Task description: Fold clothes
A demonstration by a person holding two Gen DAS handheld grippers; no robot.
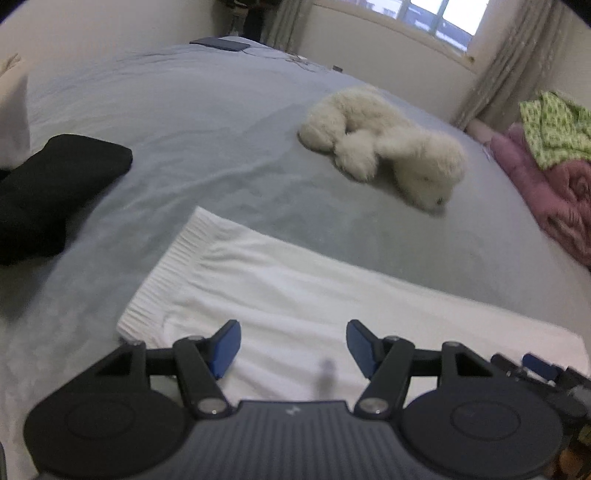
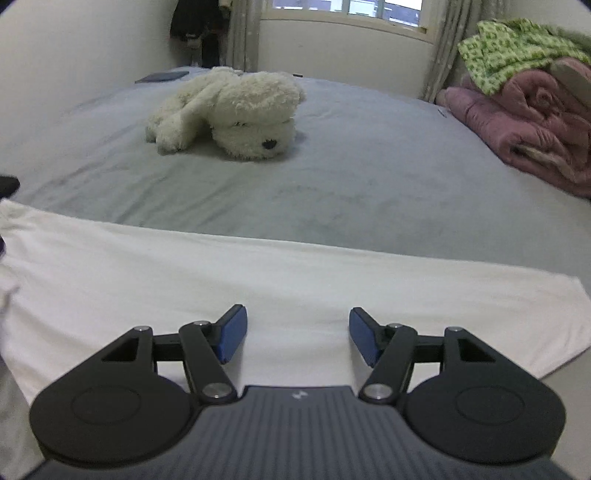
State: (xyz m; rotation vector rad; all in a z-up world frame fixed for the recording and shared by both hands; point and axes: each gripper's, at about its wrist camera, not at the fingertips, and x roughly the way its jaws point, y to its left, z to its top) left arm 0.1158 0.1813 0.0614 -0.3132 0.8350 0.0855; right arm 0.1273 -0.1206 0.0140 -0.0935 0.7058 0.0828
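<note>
The white garment (image 1: pixel 295 295) lies flat on the grey bed cover (image 1: pixel 184 129), a long folded strip running across in front of me, with a ribbed band (image 1: pixel 166 266) at its left end and its plain right end coming to a corner near the bed's edge in my right view (image 2: pixel 554 314). My left gripper (image 1: pixel 293 345) hangs just above the cloth near the ribbed end, blue pads (image 1: pixel 225 347) standing well apart with nothing between them, only the white fabric showing beneath. My right gripper (image 2: pixel 297 334) hangs over the right half of the same strip, its pads (image 2: pixel 232 334) equally wide and gripping nothing; whether either pair touches the cloth I cannot tell. At the lower right rim of my left view a bit of the other gripper's dark body and blue pad shows just beside mine. Beyond the garment's far edge is bare grey cover, and past that a fluffy cream plush dog (image 2: pixel 236 110) lies on its side in the middle of the bed. To my left sits a black folded cloth (image 1: pixel 55 184), well apart from the white one. Against the right side a pink quilt (image 2: pixel 528 122) is bundled up with a green patterned cloth (image 2: pixel 513 51) on top. A dark flat thing (image 1: pixel 221 44) lies at the far end of the bed, below the window (image 2: pixel 347 9) and its curtains (image 2: pixel 443 48)
</note>
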